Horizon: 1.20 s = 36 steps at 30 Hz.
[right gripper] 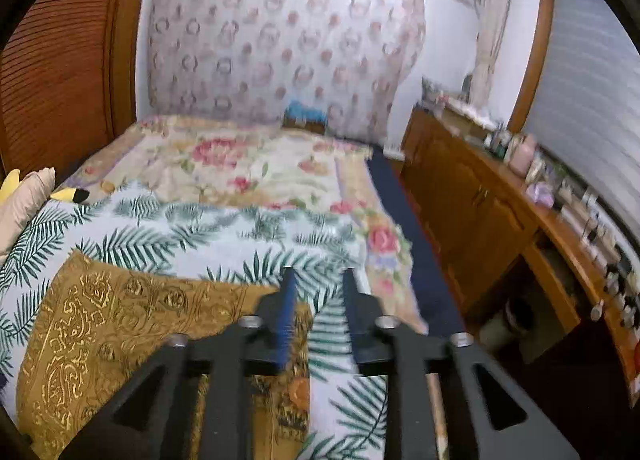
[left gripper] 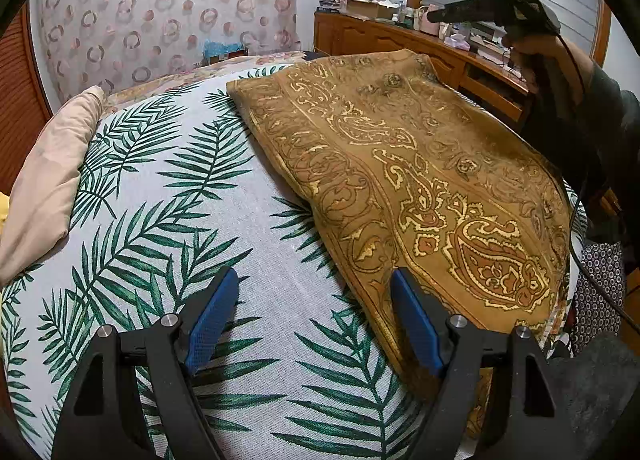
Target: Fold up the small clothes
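While my left gripper [left gripper: 310, 314] gapes wide and empty, its right finger sits over the near edge of the folded paisley cloth [left gripper: 420, 164] on the palm-print bedspread [left gripper: 168, 196]. From my right wrist, my right gripper [right gripper: 320, 292] stands slightly parted, empty, above the cloth's [right gripper: 120, 324] right edge.

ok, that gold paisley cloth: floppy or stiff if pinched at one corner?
Probably floppy: the cloth lies flat, following the bedspread, with soft folded edges. Likely light; it looks thin. It may slide rather than lift cleanly if pushed, since it rests loose on fabric.
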Tool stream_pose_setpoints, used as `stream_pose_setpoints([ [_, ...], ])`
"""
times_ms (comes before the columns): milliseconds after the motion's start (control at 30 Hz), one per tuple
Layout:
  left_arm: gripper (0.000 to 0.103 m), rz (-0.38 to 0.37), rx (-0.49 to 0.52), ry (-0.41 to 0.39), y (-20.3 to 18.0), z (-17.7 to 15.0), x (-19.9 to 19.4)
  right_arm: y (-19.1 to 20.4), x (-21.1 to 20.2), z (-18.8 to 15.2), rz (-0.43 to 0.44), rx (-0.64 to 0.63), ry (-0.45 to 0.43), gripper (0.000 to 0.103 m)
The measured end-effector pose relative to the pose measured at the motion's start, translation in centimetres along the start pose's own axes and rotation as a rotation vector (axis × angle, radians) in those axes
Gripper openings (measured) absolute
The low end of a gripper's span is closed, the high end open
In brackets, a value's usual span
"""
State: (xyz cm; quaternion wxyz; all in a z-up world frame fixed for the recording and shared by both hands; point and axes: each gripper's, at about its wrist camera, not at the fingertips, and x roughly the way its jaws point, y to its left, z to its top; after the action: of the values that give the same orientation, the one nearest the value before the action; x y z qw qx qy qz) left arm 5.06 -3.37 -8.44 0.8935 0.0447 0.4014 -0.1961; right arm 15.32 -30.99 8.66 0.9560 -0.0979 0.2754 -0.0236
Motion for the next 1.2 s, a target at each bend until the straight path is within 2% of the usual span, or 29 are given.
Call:
stream_pose_setpoints([
  [67, 0.079, 0.0, 0.0, 0.0, 0.1, 0.0, -0.1, 0.1, -0.1, -0.4, 0.041, 0.0, 0.009, 0.039],
  [200, 0.079, 0.002, 0.003, 0.0, 0.0, 0.0, -0.1, 0.9, -1.9, -2.1, 0.128, -0.042, 0.026, 0.039],
  [467, 0.079, -0.012, 0.019, -0.015, -0.7, -0.3, -1.2, 0.2, -7.9, -9.0, 0.335, -0.074, 0.05, 0.039],
  [600, 0.079, -0.03, 0.026, -0.016, -1.3, -0.5, -1.7, -0.2, -9.1, -10.7, 0.384, -0.077, 0.057, 0.039],
  [633, 0.076, -0.033, 0.031, -0.021, -1.5, -0.6, -1.9, 0.0, -9.5, -11.2, 0.404, -0.08, 0.059, 0.04],
  [667, 0.073, -0.036, 0.033, -0.02, -1.7, -0.6, -2.1, -0.1, -9.7, -11.5, 0.419, -0.086, 0.067, 0.046],
  [767, 0.066, -0.052, 0.048, -0.012, -2.3, -0.9, -2.3, 0.1, -9.9, -12.4, 0.425, -0.103, 0.088, 0.062],
  [833, 0.061, -0.066, 0.054, -0.006, -2.7, -1.1, -2.5, -0.3, -10.2, -12.9, 0.444, -0.108, 0.105, 0.066],
  [1100, 0.054, -0.149, 0.048, 0.031, -3.5, -2.4, -2.9, -1.0, -11.2, -13.4, 0.439, -0.115, 0.132, 0.067],
  [1200, 0.048, -0.176, 0.05, 0.038, -3.7, -2.7, -3.3, -1.3, -11.4, -13.6, 0.437, -0.117, 0.137, 0.067],
])
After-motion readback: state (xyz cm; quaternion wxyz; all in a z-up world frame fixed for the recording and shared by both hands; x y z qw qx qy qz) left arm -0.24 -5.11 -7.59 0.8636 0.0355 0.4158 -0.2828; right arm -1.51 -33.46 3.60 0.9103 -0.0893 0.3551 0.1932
